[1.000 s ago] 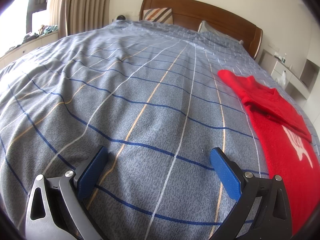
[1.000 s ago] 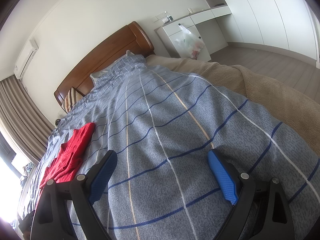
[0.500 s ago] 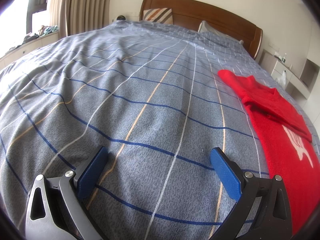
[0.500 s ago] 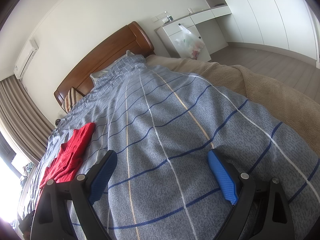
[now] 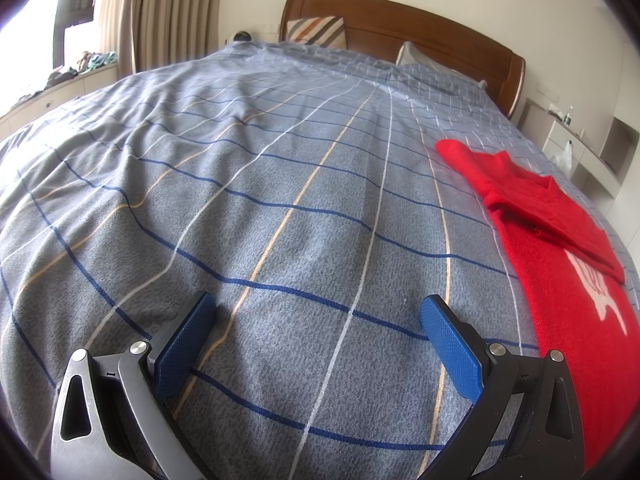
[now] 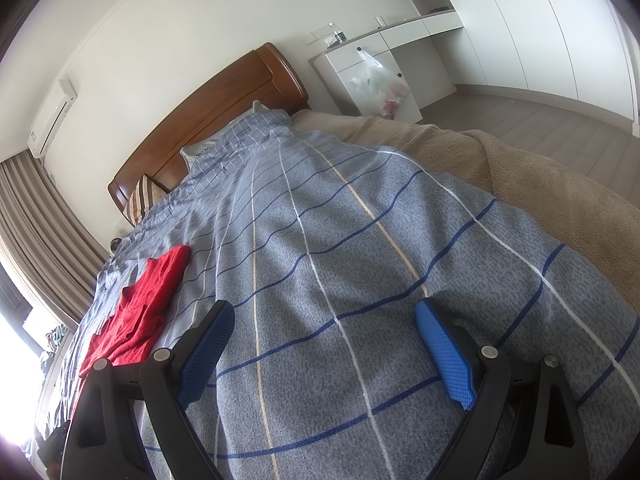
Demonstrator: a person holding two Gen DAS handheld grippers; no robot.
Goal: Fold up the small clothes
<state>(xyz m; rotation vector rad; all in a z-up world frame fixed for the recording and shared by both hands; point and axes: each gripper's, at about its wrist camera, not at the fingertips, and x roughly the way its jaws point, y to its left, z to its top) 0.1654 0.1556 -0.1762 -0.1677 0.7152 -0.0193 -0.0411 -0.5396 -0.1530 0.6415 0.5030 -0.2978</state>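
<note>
Red garment (image 5: 560, 280) laid flat on the bed cover

A bright red knit is seen spread lengthwise along one side of the bed; one part is folded over the body, forming a raised layered edge; a white motif is shown on the nearer, flat portion.

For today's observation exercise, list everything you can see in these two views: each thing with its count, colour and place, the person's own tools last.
red garment: one, red with a white print, partly folded, right side of the bed
bedspread: one, grey-blue with blue, white and orange lines, covering the bed
tan blanket: one, beige, along the bed's far edge
headboard: one, brown wood, bed's head
striped pillow: one, leaning on the headboard
plastic bag: one, clear, hanging on the white cabinet
curtains: beige, by the window
left gripper: open, blue pads, over the bedspread
right gripper: open, blue pads, over the bedspread
</note>
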